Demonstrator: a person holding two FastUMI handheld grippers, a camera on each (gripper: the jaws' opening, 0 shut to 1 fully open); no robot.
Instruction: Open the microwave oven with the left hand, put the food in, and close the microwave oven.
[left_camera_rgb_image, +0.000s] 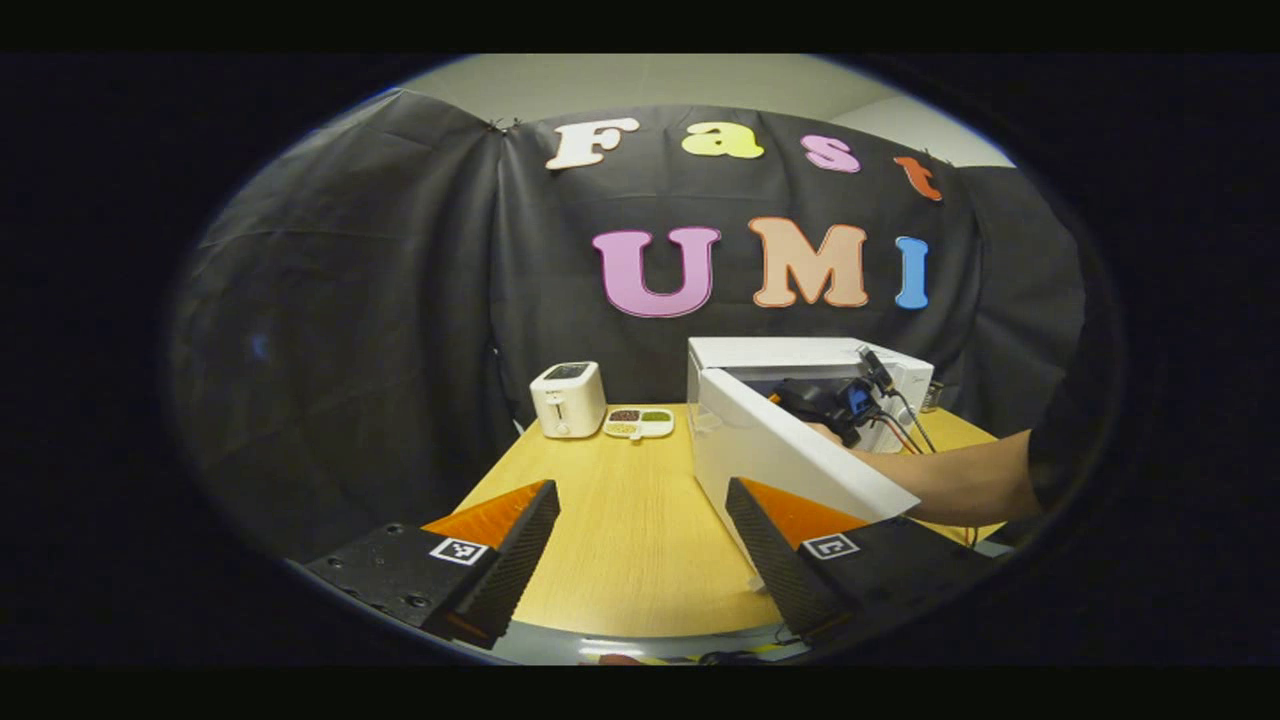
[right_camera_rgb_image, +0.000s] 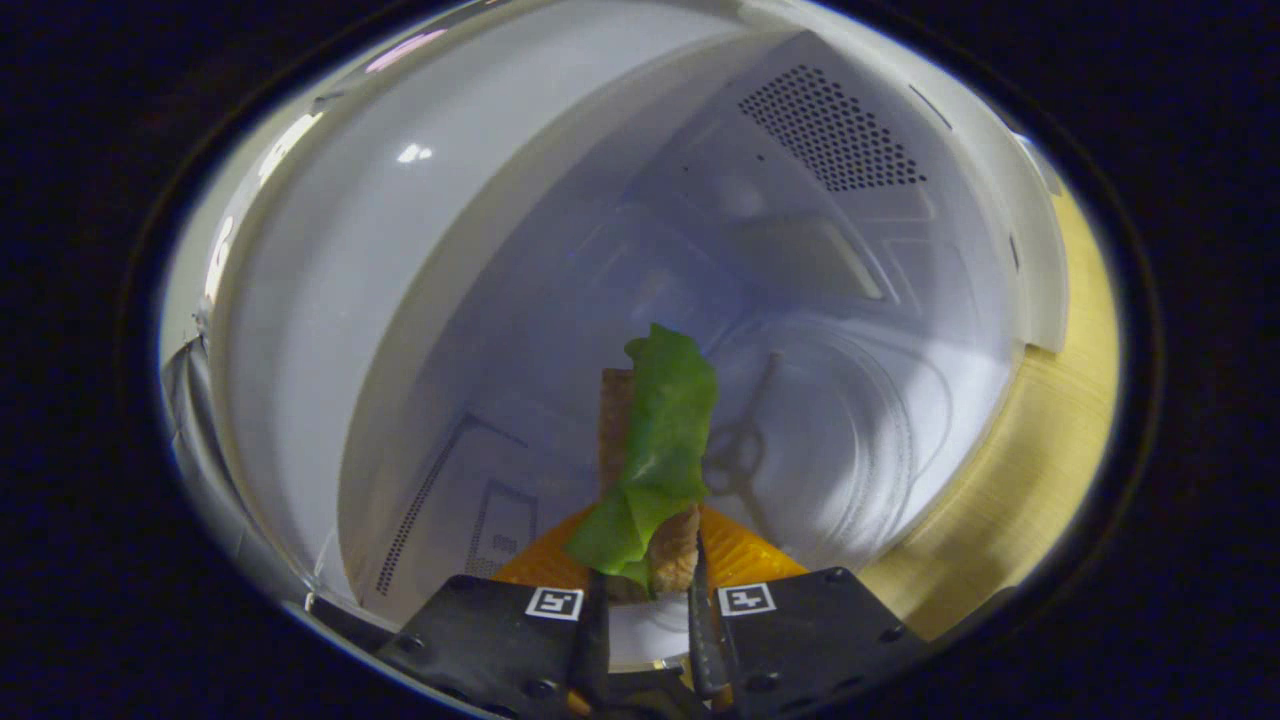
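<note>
The right gripper (right_camera_rgb_image: 645, 560) is seen clamped on the food (right_camera_rgb_image: 655, 450), a sandwich-type thing with a green leaf draped over a brown slab, pinched at its near end with both fingers pressed against it. So the put-it-in step looks to be the one in hand: in the right gripper view the food is held out past the doorway, over the glass turntable (right_camera_rgb_image: 860, 420) on the floor of the microwave oven (left_camera_rgb_image: 800, 355), though whether it's touching the glass yet can't be told. The perforated vent panel (right_camera_rgb_image: 835, 130) is visible farther back on the cavity wall. Over in the left gripper view, the left gripper (left_camera_rgb_image: 640, 550) is held with its fingers spread wide apart and nothing between them, above the near edge of the table (left_camera_rgb_image: 620, 500). Just beyond it the door (left_camera_rgb_image: 790, 450) is swung open, and the right gripper with a hand and forearm (left_camera_rgb_image: 950, 480) is reaching into the cavity behind it. Toward the table's far edge a toaster (left_camera_rgb_image: 567, 398) and a small compartment tray (left_camera_rgb_image: 639, 422) are parked side by side. Next move, probably: food gets lowered onto the turntable, released, and the right gripper backed out clear of the doorway before the door is pushed closed.
</note>
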